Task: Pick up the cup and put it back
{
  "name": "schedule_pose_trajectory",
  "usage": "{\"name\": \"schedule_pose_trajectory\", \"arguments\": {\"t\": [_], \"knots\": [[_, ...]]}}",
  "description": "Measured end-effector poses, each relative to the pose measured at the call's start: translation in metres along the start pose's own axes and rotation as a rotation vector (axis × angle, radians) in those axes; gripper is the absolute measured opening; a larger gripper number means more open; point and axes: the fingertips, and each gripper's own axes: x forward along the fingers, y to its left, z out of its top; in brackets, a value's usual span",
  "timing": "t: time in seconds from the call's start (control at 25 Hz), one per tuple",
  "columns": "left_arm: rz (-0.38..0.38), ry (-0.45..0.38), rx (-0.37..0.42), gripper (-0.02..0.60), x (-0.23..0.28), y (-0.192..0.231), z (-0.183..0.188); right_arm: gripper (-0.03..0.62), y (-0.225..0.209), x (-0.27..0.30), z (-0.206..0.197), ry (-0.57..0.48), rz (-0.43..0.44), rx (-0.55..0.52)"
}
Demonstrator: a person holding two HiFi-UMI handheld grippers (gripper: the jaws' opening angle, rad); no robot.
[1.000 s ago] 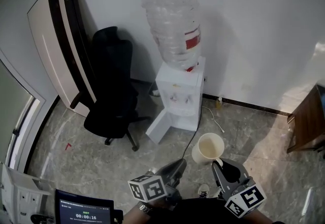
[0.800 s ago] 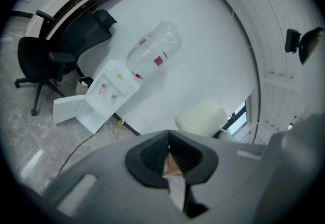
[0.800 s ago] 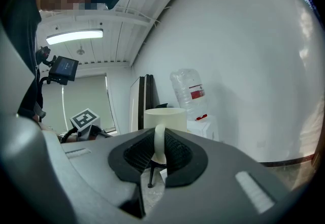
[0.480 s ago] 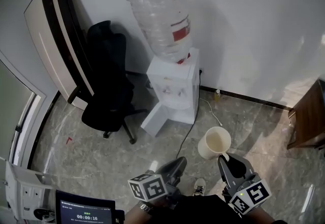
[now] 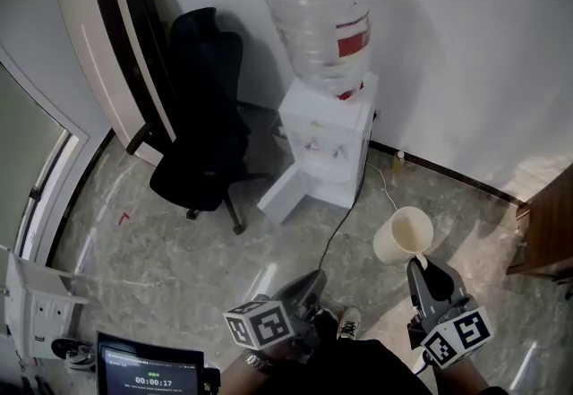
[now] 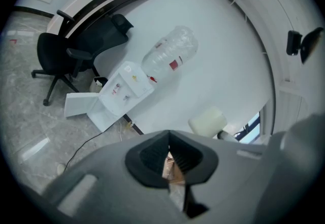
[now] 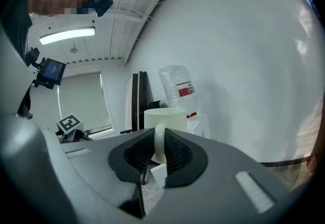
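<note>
A cream cup hangs in the air over the grey marble floor, open side up. My right gripper is shut on its handle, and the right gripper view shows the handle pinched between the ribbed pads with the cup's body just beyond them. My left gripper sits lower at centre bottom, shut with nothing in it. In the left gripper view its pads meet, and the cup shows off to the right.
A white water dispenser with a big clear bottle stands against the wall, its cable trailing across the floor. A black office chair and a leaning white panel are to the left. A wooden cabinet stands at the right edge.
The right gripper has carried the cup to the right, farther from the dispenser. The left gripper has dropped slightly. Both grips are unchanged.
</note>
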Motion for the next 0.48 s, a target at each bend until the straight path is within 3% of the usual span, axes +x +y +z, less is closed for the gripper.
{"name": "schedule_pose_trajectory", "arguments": {"t": [0.36, 0.48], "knots": [[-0.012, -0.074, -0.061, 0.003, -0.012, 0.046, 0.068, 0.046, 0.052, 0.092, 0.015, 0.057, 0.101, -0.077], [0.018, -0.098, -0.061, 0.003, -0.019, 0.073, 0.082, 0.046, 0.068, 0.121, 0.015, 0.065, 0.138, -0.103]]}}
